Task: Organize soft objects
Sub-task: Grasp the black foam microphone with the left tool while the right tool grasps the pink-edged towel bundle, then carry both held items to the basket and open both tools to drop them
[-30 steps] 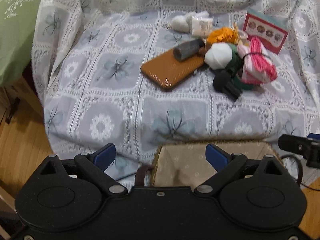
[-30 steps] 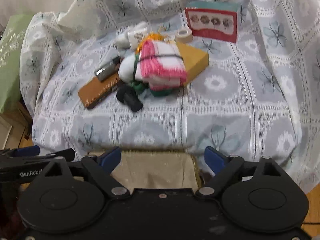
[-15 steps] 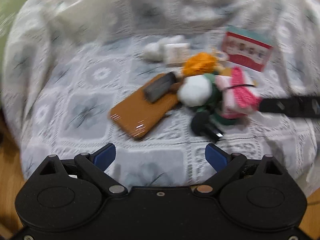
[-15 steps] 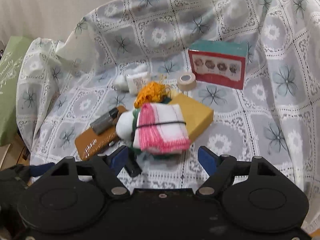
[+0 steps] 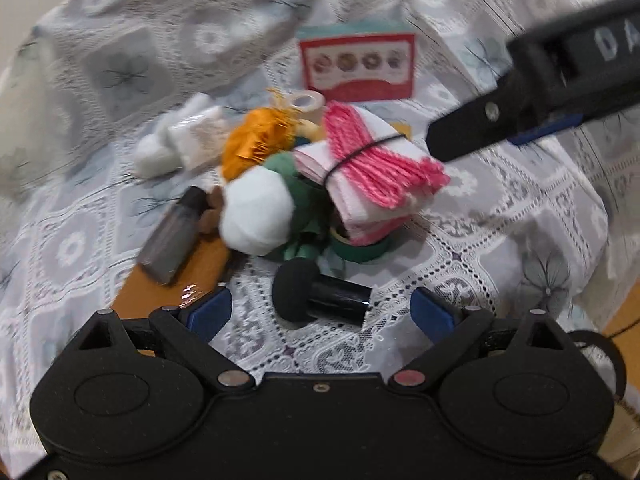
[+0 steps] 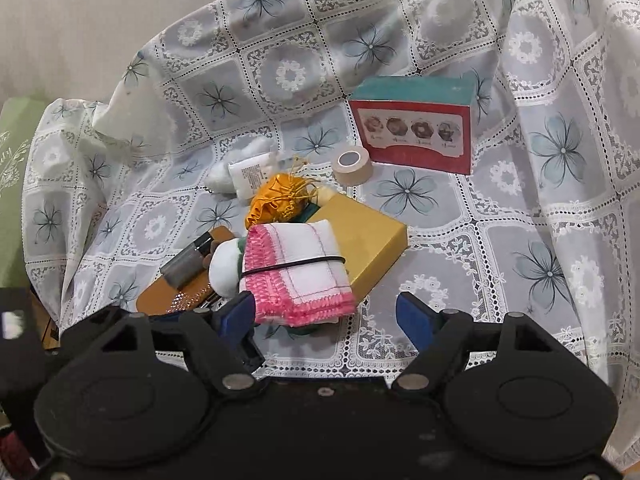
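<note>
Both grippers have closed in on the heap since a second ago, and the woven basket that filled the bottom of both wrist views is gone from sight. Spread wide and holding nothing, the left gripper point(image 5: 320, 312) hovers just short of a black foam-headed microphone point(image 5: 316, 298). Equally spread and empty, the right gripper point(image 6: 326, 316) has its left finger point(image 6: 236, 312) just beside the pink-edged folded cloth point(image 6: 298, 272), which is bound by a black elastic band.

That cloth is the landmark: it rests partly on a yellow box point(image 6: 360, 236), with a white plush ball point(image 6: 224, 270) touching its left side, an orange tasselled pouch point(image 6: 276, 200) behind it, a roll of beige tape point(image 6: 352, 166) farther back, and a red and teal carton point(image 6: 412, 132) well behind.

A likely risk is that the right gripper pinches only the top folds, so the bundle sags or slips from its band; dragging it could also shove the yellow box. With both tools converging, they might collide, since the right one already crosses the left view.

Green fabric under the cloth is mostly hidden and hard to identify. Motion blur smears the left view, and a brown flat case point(image 6: 176, 298) is partly cut off by the right gripper's body.
</note>
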Motion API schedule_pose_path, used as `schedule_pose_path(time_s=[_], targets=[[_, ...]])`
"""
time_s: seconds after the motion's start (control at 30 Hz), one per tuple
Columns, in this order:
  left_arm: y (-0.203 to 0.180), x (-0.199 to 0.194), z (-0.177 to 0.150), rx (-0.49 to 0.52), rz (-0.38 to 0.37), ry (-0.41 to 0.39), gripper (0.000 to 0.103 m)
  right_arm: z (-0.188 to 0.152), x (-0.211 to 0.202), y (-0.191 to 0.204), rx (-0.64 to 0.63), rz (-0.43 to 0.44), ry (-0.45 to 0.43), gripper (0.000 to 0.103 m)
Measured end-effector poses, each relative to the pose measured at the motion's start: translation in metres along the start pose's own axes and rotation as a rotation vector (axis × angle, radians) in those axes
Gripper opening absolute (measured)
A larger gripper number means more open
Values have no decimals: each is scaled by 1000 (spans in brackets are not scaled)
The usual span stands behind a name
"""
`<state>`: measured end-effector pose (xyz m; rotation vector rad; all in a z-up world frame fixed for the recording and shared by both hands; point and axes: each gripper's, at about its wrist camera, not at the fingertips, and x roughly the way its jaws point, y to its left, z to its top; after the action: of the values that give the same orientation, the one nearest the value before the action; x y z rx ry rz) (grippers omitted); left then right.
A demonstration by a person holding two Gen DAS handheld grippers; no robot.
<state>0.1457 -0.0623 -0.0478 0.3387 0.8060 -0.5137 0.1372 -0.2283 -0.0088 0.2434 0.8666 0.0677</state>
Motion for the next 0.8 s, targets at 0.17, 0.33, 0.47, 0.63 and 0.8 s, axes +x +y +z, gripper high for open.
schedule_pose_path(time_s=[0.17, 0.33, 0.47, 0.63, 0.8], targets=[[-2, 15, 1, 24, -64, 16, 75, 3, 5, 4, -17, 18, 2, 77], [4, 22, 2, -28, -110, 23, 55, 9, 14, 11, -46, 42, -13, 78], [19, 16, 2, -126, -130, 30, 55, 14, 28, 17, -66, 58, -9, 80], [24, 15, -2, -169, -114, 35, 55, 14, 49, 23, -89, 43, 16, 80], [20, 18, -1, -163, -95, 24, 55, 15, 64, 19, -64, 55, 45, 79]])
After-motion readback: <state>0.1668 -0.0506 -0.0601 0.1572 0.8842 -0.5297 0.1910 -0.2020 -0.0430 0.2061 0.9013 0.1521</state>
